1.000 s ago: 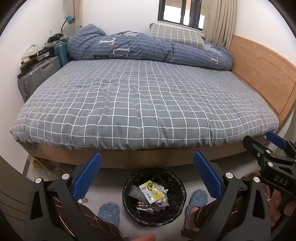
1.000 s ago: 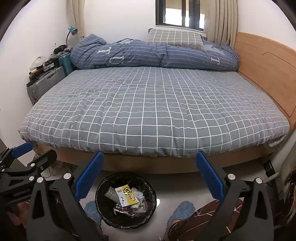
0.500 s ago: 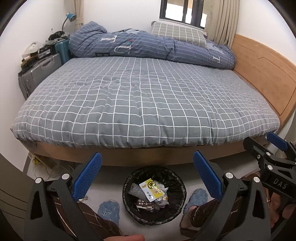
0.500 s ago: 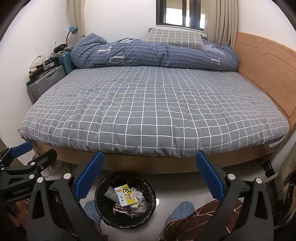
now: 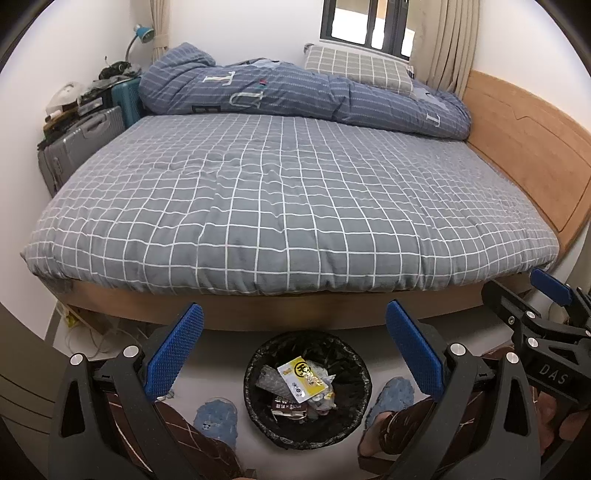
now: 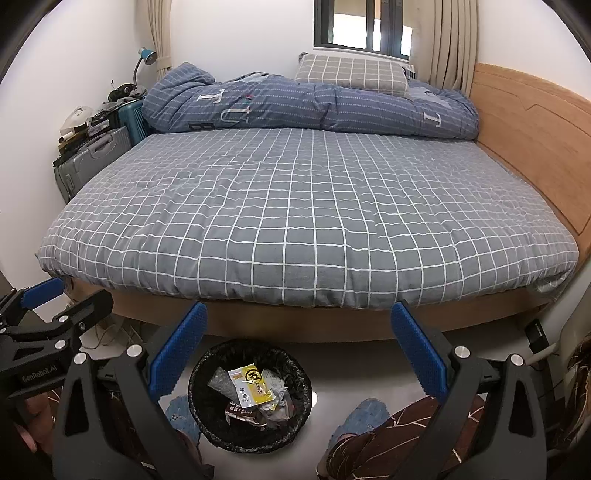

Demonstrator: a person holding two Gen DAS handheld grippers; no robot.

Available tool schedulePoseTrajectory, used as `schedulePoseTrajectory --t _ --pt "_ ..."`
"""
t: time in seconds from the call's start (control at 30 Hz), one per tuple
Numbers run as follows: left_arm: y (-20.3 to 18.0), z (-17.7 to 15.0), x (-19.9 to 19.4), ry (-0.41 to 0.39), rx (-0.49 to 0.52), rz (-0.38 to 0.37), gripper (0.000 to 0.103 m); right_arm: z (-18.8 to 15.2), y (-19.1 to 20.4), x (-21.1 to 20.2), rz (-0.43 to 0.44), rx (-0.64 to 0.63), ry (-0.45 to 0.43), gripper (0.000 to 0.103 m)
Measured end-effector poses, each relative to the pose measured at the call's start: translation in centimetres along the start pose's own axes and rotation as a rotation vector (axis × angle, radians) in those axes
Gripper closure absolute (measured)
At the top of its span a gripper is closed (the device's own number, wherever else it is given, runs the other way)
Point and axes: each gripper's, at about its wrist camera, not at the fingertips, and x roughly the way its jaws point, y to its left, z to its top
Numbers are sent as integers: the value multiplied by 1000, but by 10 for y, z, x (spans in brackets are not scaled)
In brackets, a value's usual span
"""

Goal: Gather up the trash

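Black right gripper (image 5: 554, 306) reads "DAS"; left gripper (image 6: 37, 299) "GenRobot.AI".

Both fisheye views look from low at the foot of the bed (image 5: 288, 199), facing forward and slightly down along their own blue-padded tongs, which frame the lower corners at 7 and 5 o'clock. The left wrist view has the bin (image 5: 308, 389) near, at 6 o'clock, with the right tongs (image 5: 532, 317) at 4 o'clock. The right wrist view sits beside it, with the bin (image 6: 250, 395) toward 7 o'clock and the left tongs (image 6: 55, 306) at 8 o'clock; both share bed, bin, window (image 6: 364, 24) and headboard (image 6: 535, 136).
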Motion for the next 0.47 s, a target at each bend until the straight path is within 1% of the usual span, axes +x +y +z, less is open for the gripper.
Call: schedulePoseTrajectory --t 0.2,0.27,0.47 --pt "-1 -1 1 4 11 18 6 0 1 0 3 -1 3 8" --pt "1 -1 3 18 3 21 6 0 1 0 4 0 2 8" --pt "7 -2 5 31 -15 7 6 -2 3 2 10 -3 11 8"
